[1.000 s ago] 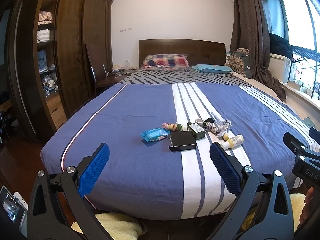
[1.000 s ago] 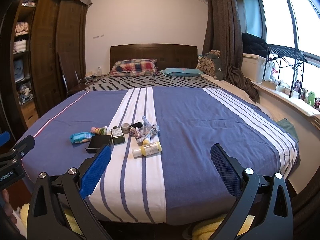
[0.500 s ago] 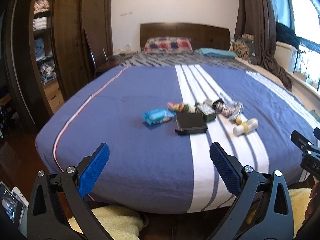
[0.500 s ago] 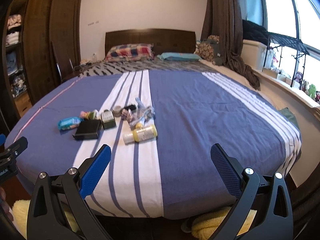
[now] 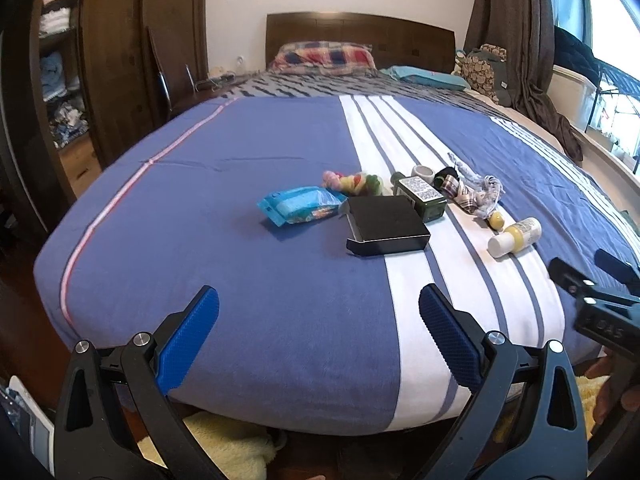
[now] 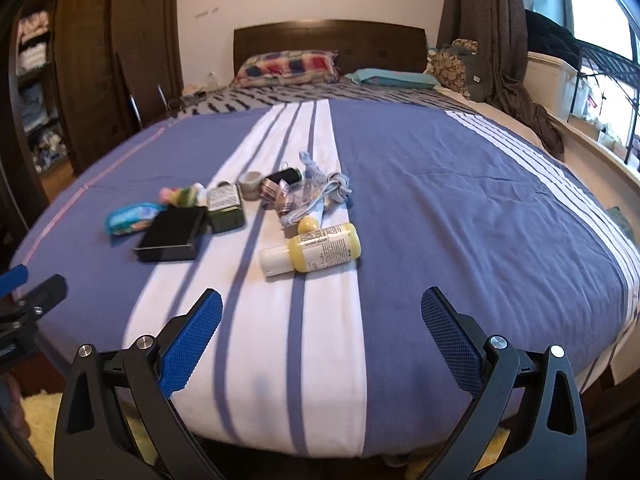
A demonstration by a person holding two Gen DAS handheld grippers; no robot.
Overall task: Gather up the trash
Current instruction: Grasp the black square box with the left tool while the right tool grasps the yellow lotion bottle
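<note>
Trash lies in a cluster on the blue striped bed (image 5: 240, 264): a blue wipes packet (image 5: 300, 210), a black box (image 5: 386, 230), a dark green box (image 5: 424, 198), a colourful wrapper (image 5: 352, 182), a crumpled wrapper (image 5: 476, 196) and a yellow bottle (image 5: 516, 236). The bottle (image 6: 310, 250), the black box (image 6: 174, 234) and the packet (image 6: 130, 218) also show in the right wrist view. My left gripper (image 5: 318, 334) is open and empty above the bed's near edge, short of the black box. My right gripper (image 6: 320, 332) is open and empty just short of the bottle.
Dark wardrobes (image 5: 108, 60) stand at the left. Pillows (image 5: 324, 56) lie against the headboard. A curtain (image 6: 496, 40) and a window ledge with a bin (image 6: 556, 76) are at the right. A yellow rug (image 5: 228, 448) lies on the floor at the bed's foot.
Both grippers have moved forward and tilted down toward the bed, so the trash cluster looks larger and closer. Both stay open and empty.
</note>
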